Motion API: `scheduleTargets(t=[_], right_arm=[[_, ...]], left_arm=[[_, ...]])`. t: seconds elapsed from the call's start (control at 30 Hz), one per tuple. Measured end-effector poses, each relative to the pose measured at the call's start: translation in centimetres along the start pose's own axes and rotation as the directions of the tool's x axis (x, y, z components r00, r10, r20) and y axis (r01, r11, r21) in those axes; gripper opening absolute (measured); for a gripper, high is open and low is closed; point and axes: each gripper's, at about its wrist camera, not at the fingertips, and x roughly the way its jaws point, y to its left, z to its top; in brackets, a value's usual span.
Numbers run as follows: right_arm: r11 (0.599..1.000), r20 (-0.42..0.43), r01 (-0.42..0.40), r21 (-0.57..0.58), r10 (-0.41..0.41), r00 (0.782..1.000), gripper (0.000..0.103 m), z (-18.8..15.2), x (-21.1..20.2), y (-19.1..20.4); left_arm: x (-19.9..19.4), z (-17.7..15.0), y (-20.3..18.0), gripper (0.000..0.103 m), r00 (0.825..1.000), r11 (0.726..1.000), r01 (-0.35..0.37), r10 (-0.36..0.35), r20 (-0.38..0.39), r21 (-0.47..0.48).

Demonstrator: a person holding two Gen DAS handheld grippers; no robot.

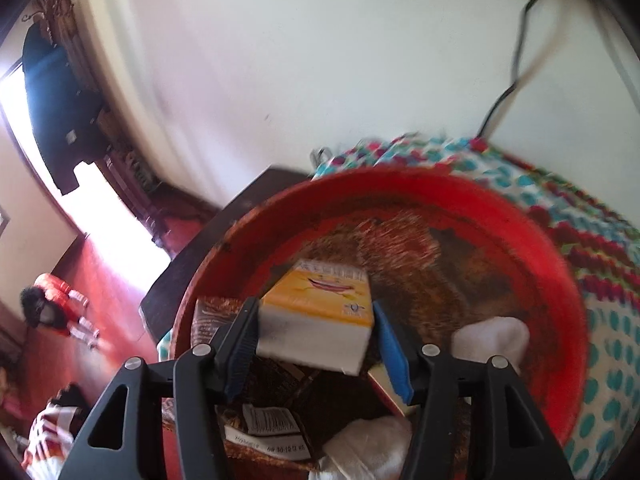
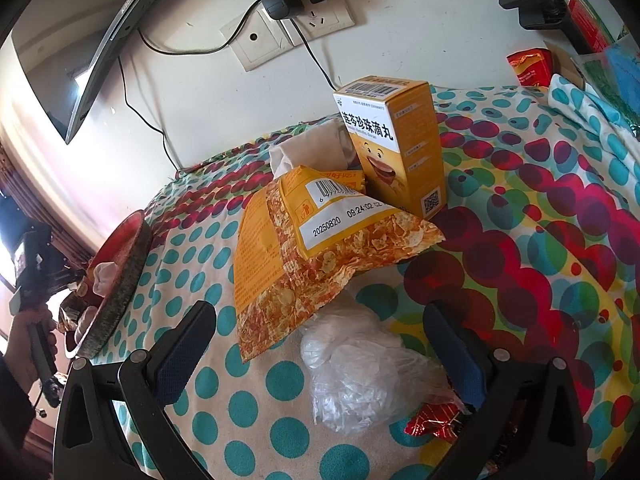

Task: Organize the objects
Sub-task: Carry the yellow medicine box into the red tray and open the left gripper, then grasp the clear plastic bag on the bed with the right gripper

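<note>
In your left wrist view, the left gripper point(image 1: 316, 330) hangs over the red basin point(image 1: 560, 280), a yellow-and-white box point(image 1: 320, 320) between its jaws; the right pad stands clear of the box, so the grip looks loosened. White cloths point(image 1: 496, 336) and brown packets point(image 1: 212, 316) lie in the basin.

In your right wrist view, the right gripper point(image 2: 320, 344) stands spread wide, empty, above a clear plastic bag point(image 2: 360, 376) on the spotted cloth point(image 2: 540, 240). An orange snack bag point(image 2: 312, 248) leans just beyond, touching the upright yellow medicine box point(image 2: 400, 148).
</note>
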Motion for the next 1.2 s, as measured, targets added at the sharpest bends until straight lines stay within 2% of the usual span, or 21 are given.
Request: scheduleTargets(t=[0.13, 0.2, 0.27, 0.37, 0.47, 0.53, 0.6, 0.67, 0.8, 0.9, 0.93, 1.2], right_arm=[[1.000, -0.001, 0.005, -0.004, -0.005, 1.000, 0.103, 0.0, 0.0, 0.0], [1.000, -0.001, 0.001, -0.003, -0.001, 1.000, 0.103, 0.0, 0.0, 0.0], [1.000, 0.001, -0.008, -0.008, 0.008, 1.000, 0.103, -0.1, -0.2, 0.0], [0.998, 0.007, 0.025, -0.056, -0.024, 1.000, 0.103, -0.6, -1.1, 0.5], [0.993, 0.018, 0.025, -0.111, -0.024, 1.000, 0.103, -1.2, -2.4, 1.0], [0.984, 0.020, 0.063, -0.166, -0.061, 0.998, 0.102, -1.7, -2.8, 1.6], [0.973, 0.004, 0.106, -0.207, -0.107, 0.994, 0.092, -1.8, -2.3, 1.9], [0.977, -0.040, 0.098, -0.189, -0.107, 0.993, 0.064, -1.7, -1.5, 1.5], [0.976, -0.059, 0.099, -0.195, -0.112, 0.992, 0.055, -1.7, -1.1, 1.3], [0.971, -0.060, 0.112, -0.211, -0.127, 0.990, 0.038, -1.9, -1.1, 1.5], [0.970, -0.061, 0.113, -0.214, -0.129, 0.990, 0.030, -1.9, -1.1, 1.6], [0.952, -0.050, 0.154, -0.263, -0.173, 0.984, 0.028, -2.9, -1.5, 2.8]], left_arm=[[-4.5, -1.2, 1.1, 0.063, 0.990, 0.997, 0.077, -0.078, 0.115, 0.010], [-7.3, -2.8, 1.8, 0.065, 0.976, 0.991, 0.134, -0.136, 0.169, 0.020], [-10.5, -5.8, 1.9, 0.068, 0.959, 0.982, 0.174, -0.186, 0.214, 0.076], [-13.1, -10.4, 1.6, 0.068, 0.949, 0.971, 0.189, -0.220, 0.228, 0.149], [-14.1, -15.3, 1.0, 0.068, 0.944, 0.955, 0.243, -0.273, 0.184, 0.168], [-14.4, -18.1, 0.5, 0.068, 0.941, 0.946, 0.276, -0.301, 0.152, 0.168], [-14.8, -20.0, 0.1, 0.068, 0.933, 0.938, 0.317, -0.335, 0.134, 0.141], [-15.4, -21.0, -0.4, 0.068, 0.919, 0.926, 0.360, -0.373, 0.125, 0.113], [-16.4, -22.2, -0.9, 0.068, 0.899, 0.908, 0.408, -0.418, 0.133, 0.096], [-16.6, -22.7, -0.7, 0.068, 0.891, 0.900, 0.430, -0.437, 0.125, 0.077], [-16.5, -22.9, -0.5, 0.068, 0.891, 0.899, 0.432, -0.437, 0.126, 0.067], [-16.7, -23.4, 2.0, 0.068, 0.883, 0.893, 0.450, -0.444, 0.156, -0.006]])
